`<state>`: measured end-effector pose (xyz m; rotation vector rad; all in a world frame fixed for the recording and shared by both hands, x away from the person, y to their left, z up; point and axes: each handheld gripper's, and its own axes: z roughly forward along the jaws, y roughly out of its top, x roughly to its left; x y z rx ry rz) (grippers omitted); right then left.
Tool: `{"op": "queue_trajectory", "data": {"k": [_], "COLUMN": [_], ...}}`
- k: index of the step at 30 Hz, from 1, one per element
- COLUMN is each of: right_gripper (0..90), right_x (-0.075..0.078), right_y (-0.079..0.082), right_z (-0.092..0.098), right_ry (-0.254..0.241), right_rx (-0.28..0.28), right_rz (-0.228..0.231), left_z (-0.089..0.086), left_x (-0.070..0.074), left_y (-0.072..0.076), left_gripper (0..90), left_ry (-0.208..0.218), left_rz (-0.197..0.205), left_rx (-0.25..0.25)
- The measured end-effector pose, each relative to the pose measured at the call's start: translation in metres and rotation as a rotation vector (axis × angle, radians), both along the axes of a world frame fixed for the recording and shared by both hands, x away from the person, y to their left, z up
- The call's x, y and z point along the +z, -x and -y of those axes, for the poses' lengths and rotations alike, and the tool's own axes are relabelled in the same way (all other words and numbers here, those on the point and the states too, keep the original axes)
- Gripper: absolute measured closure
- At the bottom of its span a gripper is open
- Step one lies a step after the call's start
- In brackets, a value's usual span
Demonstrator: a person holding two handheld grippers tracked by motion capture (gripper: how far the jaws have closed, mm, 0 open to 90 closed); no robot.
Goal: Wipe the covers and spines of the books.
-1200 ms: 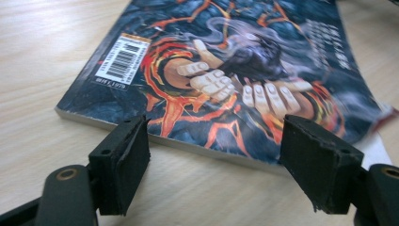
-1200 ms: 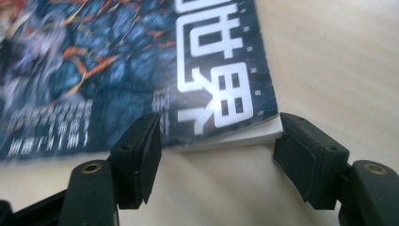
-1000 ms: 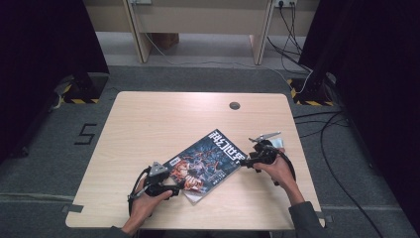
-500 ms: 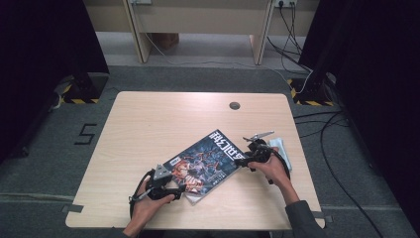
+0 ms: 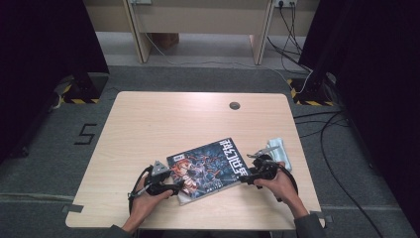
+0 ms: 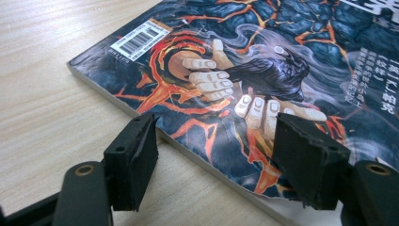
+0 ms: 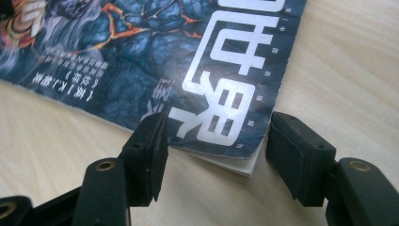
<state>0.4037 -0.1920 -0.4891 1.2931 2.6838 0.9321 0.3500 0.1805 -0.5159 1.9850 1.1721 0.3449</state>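
A paperback book with a dark blue and orange cover lies slanted on the wooden table, near its front edge. My left gripper is at the book's near left end. In the left gripper view its jaws stand open astride the book's long edge, one pad over bare wood and the other over the cover; they have just been closing a little. My right gripper is at the right end. Its jaws straddle the corner of the book, open, and have just narrowed.
A pale blue-green folded cloth lies on the table just right of the book, behind my right hand. A round cable hole sits near the far edge. Cables trail over the floor at the right.
My right hand has moved left and toward the near edge, uncovering the cloth. The book has turned to lie less steeply and shifted slightly nearer. The left hand has barely moved.
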Motion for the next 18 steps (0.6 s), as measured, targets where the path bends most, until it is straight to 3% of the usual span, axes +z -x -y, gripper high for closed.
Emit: {"op": "queue_trajectory", "data": {"k": [4,11,14,18], "right_gripper": [41.5,39.6,38.3,37.9], "right_x": [0.001,-0.001,-0.002,-0.004], "right_y": [0.007,0.006,0.003,0.002], "right_z": [0.001,0.003,0.004,0.002], "right_ry": [0.004,-0.049,-0.046,-0.064], "right_rx": [0.032,-0.007,-0.03,-0.036], "right_rz": [-0.007,0.021,0.038,0.021], "left_z": [-0.004,0.002,0.001,0.002], "left_x": [0.001,0.004,0.005,0.005], "left_y": [0.002,0.018,0.018,0.017], "left_gripper": [34.4,37.3,37.9,38.0], "left_ry": [0.014,0.007,0.007,-0.011], "left_rz": [-0.013,-0.045,-0.055,-0.048], "left_rx": [-0.01,-0.058,-0.069,-0.085]}}
